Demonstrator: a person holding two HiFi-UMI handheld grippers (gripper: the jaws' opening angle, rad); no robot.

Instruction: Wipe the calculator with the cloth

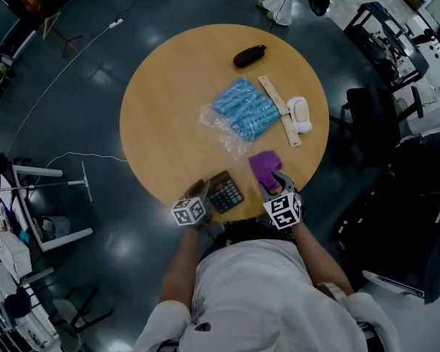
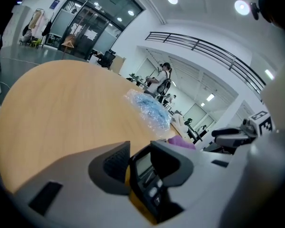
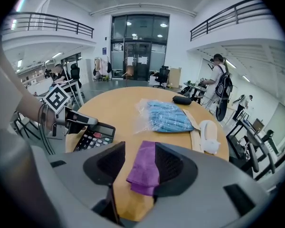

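Two claws work the near edge of a round wooden bench (image 1: 169,108); eight entries follow.

1. Calculator (image 1: 225,191): black, keys up, at the near edge of the bench, left of centre. It sits between the jaws of the left claw (image 2: 140,163).
2. Left claw: jaws apart, with the calculator standing between them. A strip of bench shows between the left pad and the calculator's side, so there is no clamp. The right pad may be touching it, but the view is too close to tell.
3. Cloth (image 1: 265,165): purple, folded, flat on the bench just right of the calculator and apart from it.
4. Right claw (image 3: 140,165): jaws wide apart. The cloth's near end lies between them, along the right pad, with bare bench between the cloth and the left pad. It is not clamped.
5. Bag (image 1: 246,108): clear plastic with blue contents, mid-bench, beyond the cloth.
6. Ruler (image 1: 279,110): wooden, just right of the bag, running away from the person.
7. White item (image 1: 299,114): rounded, against the ruler's right side.
8. Case (image 1: 249,56): black, oval, at the far side, well apart from the calculator and cloth.
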